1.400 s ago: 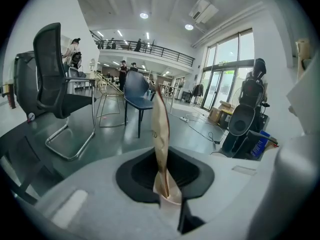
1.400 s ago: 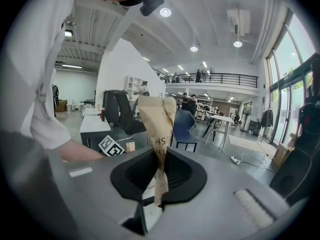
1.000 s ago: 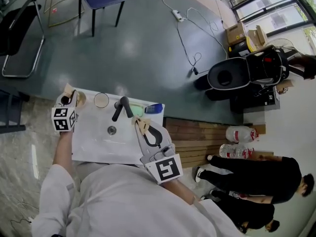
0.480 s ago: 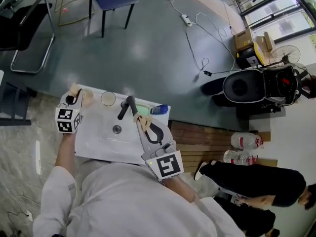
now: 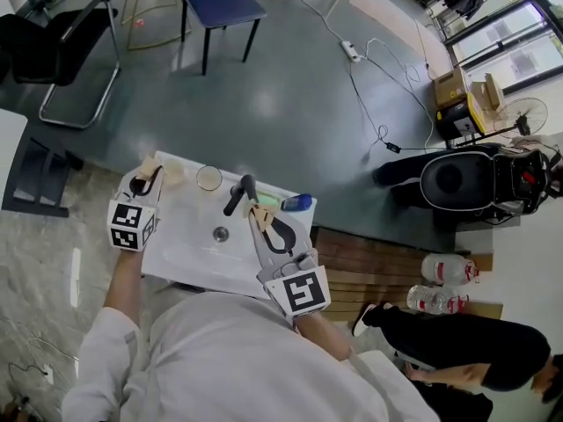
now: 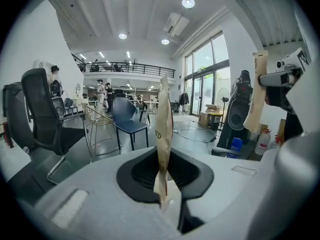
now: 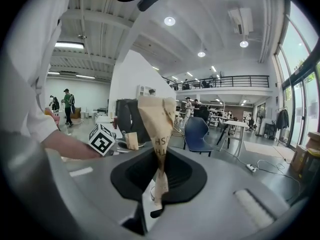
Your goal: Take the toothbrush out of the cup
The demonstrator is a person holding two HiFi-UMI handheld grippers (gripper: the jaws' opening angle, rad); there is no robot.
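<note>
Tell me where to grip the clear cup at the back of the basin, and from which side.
Probably its rim wall, from above: the cup stands upright, mouth open, so one jaw can go inside, one outside. Take the side away from the faucet. The left gripper is nearer, but it is shut on a paper wrapper.

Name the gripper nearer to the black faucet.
Right. The right gripper, shut on a paper sleeve, sits just beside the faucet over the sink. The left gripper, shut on a second paper sleeve, is at the sink's left edge, past the cup.
</note>
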